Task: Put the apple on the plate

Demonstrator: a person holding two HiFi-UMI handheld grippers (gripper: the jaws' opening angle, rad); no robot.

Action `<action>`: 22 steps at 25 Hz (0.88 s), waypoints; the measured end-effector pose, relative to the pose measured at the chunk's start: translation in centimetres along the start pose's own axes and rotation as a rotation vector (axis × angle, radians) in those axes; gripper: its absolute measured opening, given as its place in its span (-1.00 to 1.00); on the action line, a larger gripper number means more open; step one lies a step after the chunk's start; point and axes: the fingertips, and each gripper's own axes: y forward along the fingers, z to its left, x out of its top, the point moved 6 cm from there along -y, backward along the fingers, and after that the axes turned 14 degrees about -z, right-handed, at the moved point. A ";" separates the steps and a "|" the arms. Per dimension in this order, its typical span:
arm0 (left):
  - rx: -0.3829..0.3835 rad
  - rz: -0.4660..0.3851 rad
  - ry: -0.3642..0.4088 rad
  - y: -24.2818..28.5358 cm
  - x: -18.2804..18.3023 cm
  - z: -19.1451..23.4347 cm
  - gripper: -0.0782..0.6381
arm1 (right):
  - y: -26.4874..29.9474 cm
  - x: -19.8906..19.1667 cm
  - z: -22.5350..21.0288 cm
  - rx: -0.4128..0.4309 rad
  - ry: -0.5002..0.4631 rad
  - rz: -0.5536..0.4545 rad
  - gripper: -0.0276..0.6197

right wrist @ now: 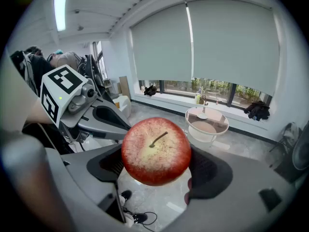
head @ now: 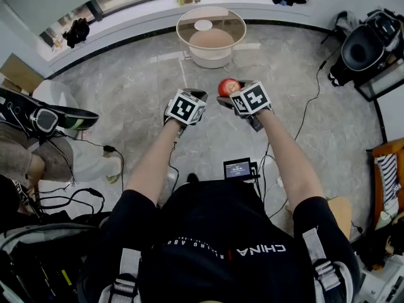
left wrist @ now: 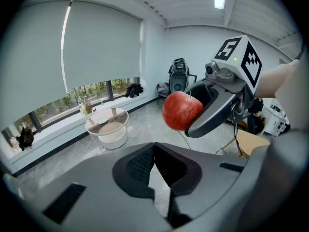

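Tongs on the right hand are clenched on the apple, jaws spread wide with a pad pressed to each flank of it. The stem faces back along the tongs toward the hand, so the fruit's core runs the same way the tongs point. The left tongs sit just beside, to the left, pinched together with nothing between them.

Both pairs are held up in front of the person, tipped downward, with bare floor beneath. So the apple is in the air, not yet over anything that could take it.

The plate is what matters here. It is a small white one on the glass top of the round surface, by the far window wall. From the apple it lies straight out ahead and a little to the left, well apart, with open floor between.

I'd say the loaded right hand has the whole carry to make: forward, slightly left, then down over the plate before letting go.
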 end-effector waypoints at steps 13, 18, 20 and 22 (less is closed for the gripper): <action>0.002 -0.003 0.017 0.4 0.5 0.4 -0.73 | 0.0 -0.1 -0.1 -0.009 0.001 -0.022 0.40; -0.001 -0.015 0.021 0.4 0.8 0.3 -0.73 | -0.3 -0.2 -0.1 -0.013 0.015 -0.041 0.40; -0.002 -0.017 0.021 0.6 1.0 0.3 -0.73 | -0.4 -0.2 -0.3 -0.019 0.027 -0.042 0.40; -0.001 -0.013 0.017 0.6 0.8 0.4 -0.73 | -0.4 -0.4 -0.3 -0.021 0.044 -0.041 0.40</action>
